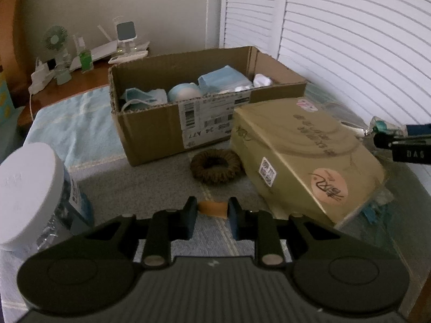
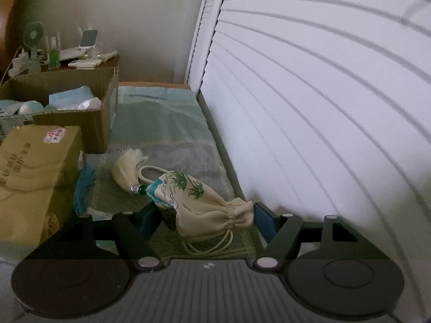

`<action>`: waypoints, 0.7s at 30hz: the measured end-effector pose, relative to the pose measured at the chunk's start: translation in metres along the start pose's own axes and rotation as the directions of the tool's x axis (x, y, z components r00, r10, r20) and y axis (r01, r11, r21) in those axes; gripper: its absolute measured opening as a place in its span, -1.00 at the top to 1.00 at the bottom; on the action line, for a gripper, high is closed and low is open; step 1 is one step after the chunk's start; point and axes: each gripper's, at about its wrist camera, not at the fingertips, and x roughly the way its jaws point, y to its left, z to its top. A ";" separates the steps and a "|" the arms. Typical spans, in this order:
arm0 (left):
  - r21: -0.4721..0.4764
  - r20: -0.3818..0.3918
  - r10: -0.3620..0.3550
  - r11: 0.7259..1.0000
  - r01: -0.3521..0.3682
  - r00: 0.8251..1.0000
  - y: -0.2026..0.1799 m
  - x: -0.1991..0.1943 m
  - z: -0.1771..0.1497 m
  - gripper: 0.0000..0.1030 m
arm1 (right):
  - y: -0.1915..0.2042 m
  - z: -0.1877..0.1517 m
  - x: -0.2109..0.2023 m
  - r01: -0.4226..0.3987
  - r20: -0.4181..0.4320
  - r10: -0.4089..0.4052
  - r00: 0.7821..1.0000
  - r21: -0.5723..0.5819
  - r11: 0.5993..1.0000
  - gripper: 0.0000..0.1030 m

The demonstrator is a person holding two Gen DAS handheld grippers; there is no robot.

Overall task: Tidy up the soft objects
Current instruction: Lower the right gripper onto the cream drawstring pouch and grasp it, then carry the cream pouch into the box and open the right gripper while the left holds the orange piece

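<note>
Right wrist view: pouch sits between the right tongs, left tongs pinched on a tan scrap

Right wrist view shows the right tongs (image 2: 206, 219) set either side of a cream drawstring pouch (image 2: 200, 203) printed with green bamboo. Both blue pads sit against its sides near the gathered neck, so the tongs grip it. The pouch lies on a striped blanket (image 2: 167, 123) on the bed, its cream tassel (image 2: 126, 168) and a green bead trailing toward the far end, its cord looped underneath by the tongs. A teal tassel (image 2: 83, 188) lies just left of it, beside a gold packet (image 2: 35, 161). White louvred doors (image 2: 309, 94) run along the right of the bed.

In the left wrist view the left tongs (image 1: 212, 215) are closed nearly all the way on a small tan scrap (image 1: 211, 207) held between the pads, just above the blanket. Ahead lies a brown scrunchie (image 1: 215, 166), touching the corner of the gold packet and just in front of an open cardboard box (image 1: 150, 137). The box holds blue face masks (image 1: 142, 97), a pale blue round item and something white. A white-lidded container (image 1: 27, 188) stands at the left edge. A small fan (image 1: 55, 39) and other clutter sit on a wooden counter (image 1: 80, 76) beyond the bed
</note>
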 end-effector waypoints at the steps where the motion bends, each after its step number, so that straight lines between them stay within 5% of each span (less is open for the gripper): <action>1: 0.006 0.003 -0.003 1.000 0.003 1.000 0.000 -0.002 0.001 0.56 | -0.001 0.001 -0.003 -0.004 0.003 0.004 1.000 0.000 1.000 -0.49; 21: 0.100 0.032 -0.081 0.992 0.078 0.996 0.004 -0.068 -0.010 0.55 | -0.013 0.043 -0.077 -0.133 0.089 0.134 0.987 -0.014 0.991 -0.49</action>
